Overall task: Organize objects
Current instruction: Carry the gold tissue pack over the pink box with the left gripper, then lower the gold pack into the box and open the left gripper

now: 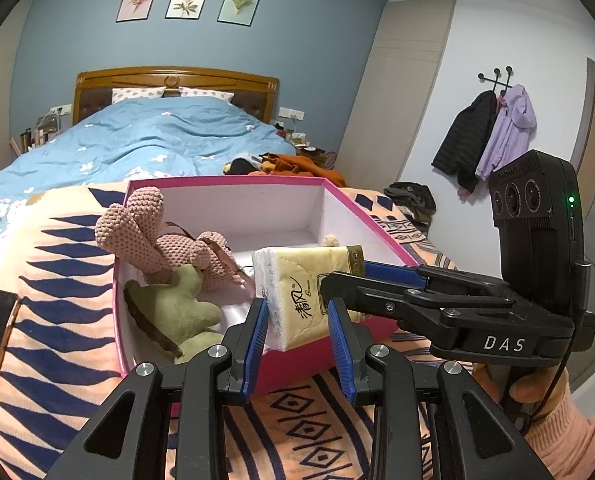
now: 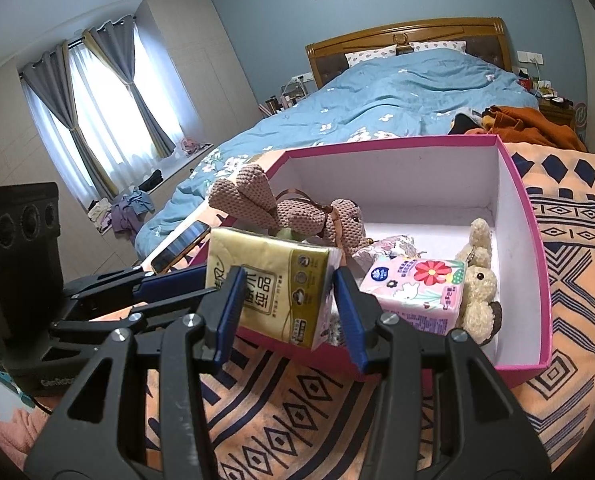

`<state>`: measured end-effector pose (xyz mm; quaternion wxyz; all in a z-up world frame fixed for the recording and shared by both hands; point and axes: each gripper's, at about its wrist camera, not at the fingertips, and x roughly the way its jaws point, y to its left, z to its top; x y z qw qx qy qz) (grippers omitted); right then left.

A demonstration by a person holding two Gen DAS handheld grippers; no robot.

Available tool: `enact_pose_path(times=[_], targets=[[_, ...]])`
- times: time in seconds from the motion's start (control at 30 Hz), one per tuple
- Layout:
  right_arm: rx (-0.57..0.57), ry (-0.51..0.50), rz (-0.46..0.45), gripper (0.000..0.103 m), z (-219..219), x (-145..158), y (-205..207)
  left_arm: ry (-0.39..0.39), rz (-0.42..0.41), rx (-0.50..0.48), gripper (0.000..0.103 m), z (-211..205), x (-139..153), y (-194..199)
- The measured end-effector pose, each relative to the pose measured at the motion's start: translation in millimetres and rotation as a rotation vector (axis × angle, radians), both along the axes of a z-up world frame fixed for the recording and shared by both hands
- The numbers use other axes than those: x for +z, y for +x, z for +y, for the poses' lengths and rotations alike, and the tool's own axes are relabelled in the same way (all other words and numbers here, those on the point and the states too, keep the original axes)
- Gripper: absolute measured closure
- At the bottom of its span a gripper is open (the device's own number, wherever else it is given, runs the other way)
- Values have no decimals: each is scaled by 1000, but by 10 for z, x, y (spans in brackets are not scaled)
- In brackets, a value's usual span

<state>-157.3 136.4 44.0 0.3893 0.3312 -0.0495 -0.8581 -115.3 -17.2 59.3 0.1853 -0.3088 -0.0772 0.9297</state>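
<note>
Both grippers, left (image 1: pixel 297 320) & right (image 2: pixel 287 300), are clamping one yellow tissue pack (image 2: pixel 273 280), hanging lengthwise just above pink box's (image 2: pixel 537 280) near wall.

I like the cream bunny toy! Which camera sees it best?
The right wrist view: the cream bunny sits in plain sight inside the pink box. The left wrist view shows only its fuzzy top behind the yellow tissue pack.

Blue wall (image 1: pixel 77 40) behind wooden headboard (image 1: pixel 173 80); curtained window (image 2: pixel 97 112) bright.
</note>
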Motion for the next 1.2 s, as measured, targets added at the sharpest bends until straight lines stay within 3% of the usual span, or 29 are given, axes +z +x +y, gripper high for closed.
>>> enact_pose_path(times=[1.2], targets=[[-24, 72, -47, 54, -160, -229, -207, 6, -83, 29, 73, -24, -263, -238]])
